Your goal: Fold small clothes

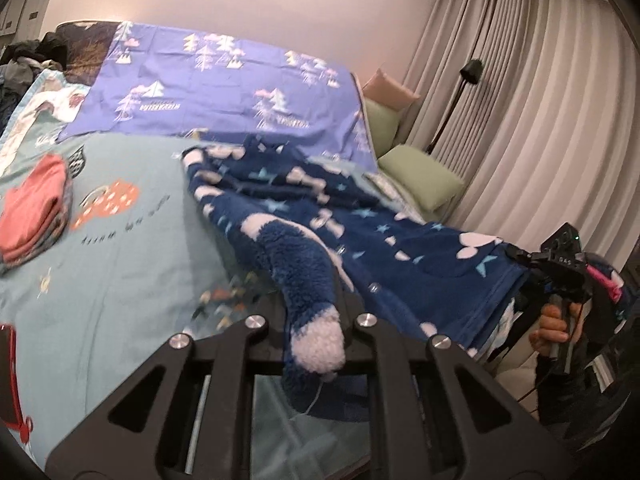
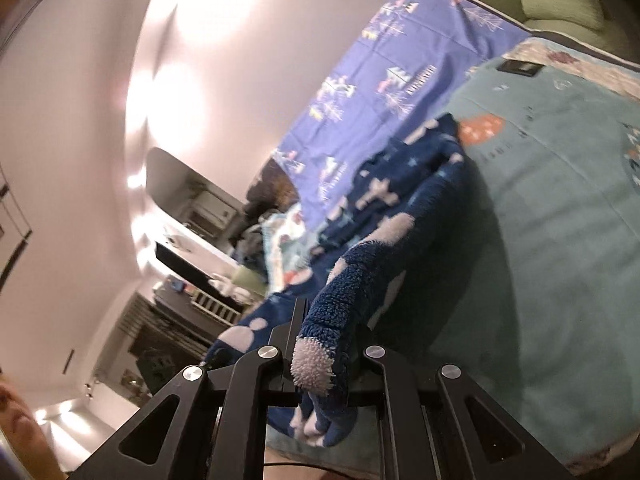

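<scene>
A navy fleece garment (image 1: pixel 328 220) with white and light-blue stars lies spread on the pale blue bed sheet (image 1: pixel 120 260). My left gripper (image 1: pixel 312 320) is shut on a bunched corner of it, lifted near the bed's front edge. My right gripper (image 2: pixel 320 344) is shut on another corner of the same fleece garment (image 2: pixel 384 248); it also shows in the left wrist view (image 1: pixel 532 268) at the right, held by a hand. The fleece stretches between the two grippers.
A folded pink stack (image 1: pixel 32 216) sits at the sheet's left. A purple tree-print cover (image 1: pixel 224 84) lies at the back. Green pillows (image 1: pixel 420 176) and a floor lamp (image 1: pixel 468 76) stand by the curtains (image 1: pixel 540 100). A dark clothes pile (image 1: pixel 28 60) is far left.
</scene>
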Available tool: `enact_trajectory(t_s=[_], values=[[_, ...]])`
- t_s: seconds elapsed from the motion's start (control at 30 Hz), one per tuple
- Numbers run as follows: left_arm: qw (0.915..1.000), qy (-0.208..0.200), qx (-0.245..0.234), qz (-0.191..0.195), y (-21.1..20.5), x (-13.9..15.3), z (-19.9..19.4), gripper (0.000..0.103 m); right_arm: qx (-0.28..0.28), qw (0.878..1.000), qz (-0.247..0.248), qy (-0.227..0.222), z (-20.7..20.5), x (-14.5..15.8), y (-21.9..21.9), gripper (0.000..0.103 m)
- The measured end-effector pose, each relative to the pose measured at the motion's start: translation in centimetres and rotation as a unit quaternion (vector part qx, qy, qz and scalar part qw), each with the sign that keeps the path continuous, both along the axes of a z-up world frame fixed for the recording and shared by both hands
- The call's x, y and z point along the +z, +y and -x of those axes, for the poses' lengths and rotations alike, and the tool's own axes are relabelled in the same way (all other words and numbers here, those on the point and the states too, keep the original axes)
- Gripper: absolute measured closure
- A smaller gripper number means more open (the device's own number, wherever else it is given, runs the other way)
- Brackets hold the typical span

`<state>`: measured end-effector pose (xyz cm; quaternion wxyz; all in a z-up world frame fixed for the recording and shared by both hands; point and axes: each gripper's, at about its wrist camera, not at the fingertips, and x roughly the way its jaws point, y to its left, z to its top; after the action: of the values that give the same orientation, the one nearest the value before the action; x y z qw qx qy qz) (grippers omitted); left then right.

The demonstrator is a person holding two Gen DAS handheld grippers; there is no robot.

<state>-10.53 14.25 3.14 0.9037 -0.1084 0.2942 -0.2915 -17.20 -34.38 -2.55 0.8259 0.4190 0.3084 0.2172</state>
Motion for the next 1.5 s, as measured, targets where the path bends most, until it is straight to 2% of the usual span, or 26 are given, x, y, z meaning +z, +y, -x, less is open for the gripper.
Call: enact_trajectory(t_s=[0.13, 0.33, 0.5, 0.67, 0.77, 0.87, 1.03, 1.23, 1.4, 1.5], values=[[0.9996, -0.027, -0.01, 0.004, -1.0, 2.7, -1.2, 0.088, 0.01, 1.0, -0.008, -0.026, -2.0, 2.3, -0.3, 0.092], [0.9965, -0.08, 0.009, 0.024, -1.3, 7.2, -4.2, 0.088, -0.002, 0.997, -0.023, -0.067, -5.8, 5.4, -1.7, 0.092], [0.9928, -0.109, 0.044, 0.023, -1.4, 10.0, -8.6, 0.089, -0.019, 0.995, -0.031, -0.093, -10.2, 7.3, -3.1, 0.092], [0.9877, -0.121, 0.097, 0.021, -1.6, 11.0, -13.8, 0.089, -0.047, 0.993, -0.025, -0.105, -15.1, 8.5, -4.3, 0.092], [0.9817, -0.129, 0.14, -0.004, -2.3, 10.3, -17.3, 0.089, -0.07, 0.992, -0.013, -0.101, -19.0, 8.3, -5.2, 0.092], [0.979, -0.123, 0.16, -0.025, -3.2, 9.0, -21.2, 0.089, -0.092, 0.991, -0.003, -0.092, -23.1, 7.3, -6.0, 0.092], [0.9805, -0.101, 0.161, -0.049, -4.6, 6.8, -26.5, 0.089, -0.1, 0.992, 0.022, -0.068, -29.8, 4.4, -6.4, 0.092], [0.9771, -0.087, 0.167, -0.098, -6.8, 3.6, -32.0, 0.089, -0.103, 0.993, 0.042, -0.036, -35.9, 0.4, -6.5, 0.092], [0.9757, -0.045, 0.172, -0.128, -7.4, -0.7, -37.9, 0.089, -0.11, 0.993, 0.052, -0.002, -40.2, -3.1, -7.1, 0.092], [0.9732, -0.002, 0.177, -0.147, -7.6, -4.5, -40.9, 0.089, -0.116, 0.988, 0.087, 0.046, -43.1, -6.2, -7.4, 0.091]])
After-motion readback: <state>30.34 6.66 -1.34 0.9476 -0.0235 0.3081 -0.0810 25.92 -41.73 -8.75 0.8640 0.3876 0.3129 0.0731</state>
